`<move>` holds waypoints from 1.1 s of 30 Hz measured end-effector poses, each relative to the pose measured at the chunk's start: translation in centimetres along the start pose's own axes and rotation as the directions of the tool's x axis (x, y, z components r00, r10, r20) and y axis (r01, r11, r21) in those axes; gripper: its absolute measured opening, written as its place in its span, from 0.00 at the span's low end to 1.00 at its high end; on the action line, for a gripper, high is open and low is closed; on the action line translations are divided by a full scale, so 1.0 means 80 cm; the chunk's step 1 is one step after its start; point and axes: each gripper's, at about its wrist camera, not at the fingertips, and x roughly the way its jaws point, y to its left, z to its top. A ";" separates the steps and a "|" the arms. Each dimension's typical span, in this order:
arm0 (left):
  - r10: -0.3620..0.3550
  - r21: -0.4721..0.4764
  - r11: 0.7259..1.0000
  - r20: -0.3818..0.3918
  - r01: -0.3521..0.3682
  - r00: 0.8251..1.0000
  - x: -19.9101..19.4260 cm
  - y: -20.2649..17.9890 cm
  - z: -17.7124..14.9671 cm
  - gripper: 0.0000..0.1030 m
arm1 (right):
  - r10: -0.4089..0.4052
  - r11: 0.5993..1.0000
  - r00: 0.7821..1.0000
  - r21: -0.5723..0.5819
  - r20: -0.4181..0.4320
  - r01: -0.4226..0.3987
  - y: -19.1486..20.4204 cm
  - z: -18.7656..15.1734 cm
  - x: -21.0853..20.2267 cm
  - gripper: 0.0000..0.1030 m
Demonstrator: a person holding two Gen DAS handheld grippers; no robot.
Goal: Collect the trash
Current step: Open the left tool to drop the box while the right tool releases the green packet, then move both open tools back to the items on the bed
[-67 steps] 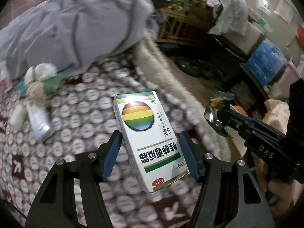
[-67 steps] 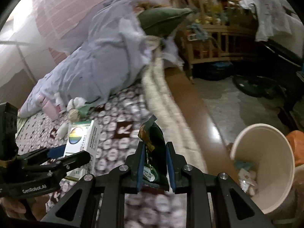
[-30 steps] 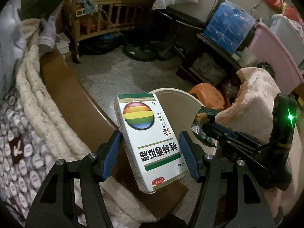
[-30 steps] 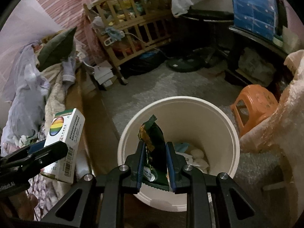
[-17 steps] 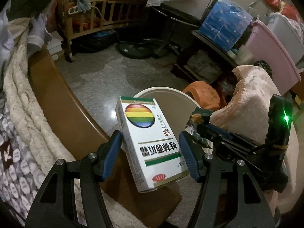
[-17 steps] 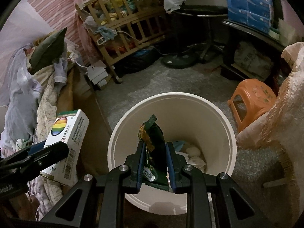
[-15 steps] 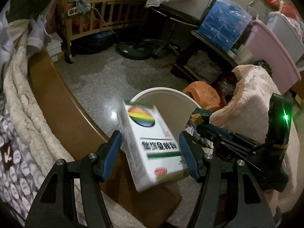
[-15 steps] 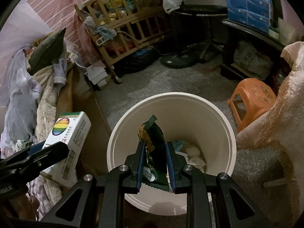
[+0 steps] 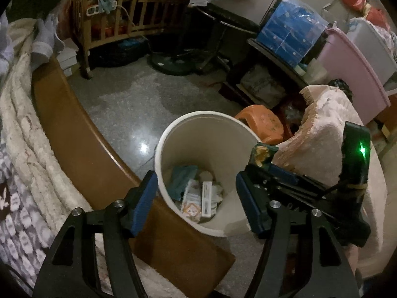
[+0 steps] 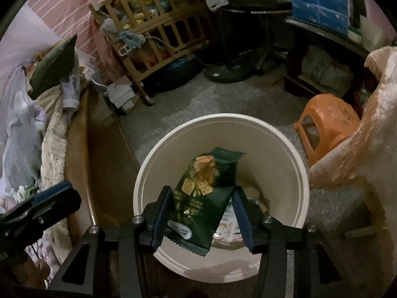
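Note:
A white trash bucket (image 9: 173,134) stands on the floor beside the bed. My left gripper (image 9: 196,196) is open and empty above its near rim. The white medicine box (image 9: 207,200) lies inside among other trash. My right gripper (image 10: 202,211) is open over the bucket (image 10: 273,129). A dark green cracker wrapper (image 10: 201,196) sits loose between its spread fingers, turned flat. The right gripper also shows in the left wrist view (image 9: 268,166), with the wrapper's tip (image 9: 261,151) at its front.
The brown wooden bed edge (image 9: 82,139) and cream blanket (image 9: 27,134) lie left of the bucket. An orange stool (image 10: 325,121) and a pink towel-draped seat (image 9: 320,134) stand to the right. A wooden crib (image 10: 158,32) and a fan base (image 9: 171,62) are behind.
My left gripper opened and the medicine box dropped into the bucket. My right gripper opened too, and the green wrapper turned flat and loose between its fingers.

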 end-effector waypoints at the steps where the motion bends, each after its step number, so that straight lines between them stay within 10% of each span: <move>1: 0.005 -0.003 1.000 -0.001 -0.005 1.000 0.000 0.002 -0.001 0.68 | 0.000 1.000 1.000 0.000 0.000 0.000 0.001 -0.001 0.001 0.46; 33: 0.223 -0.119 0.970 0.087 -0.212 0.971 -0.094 0.095 -0.055 0.68 | 0.037 0.991 0.999 -0.126 0.012 -0.036 0.088 -0.016 -0.023 0.60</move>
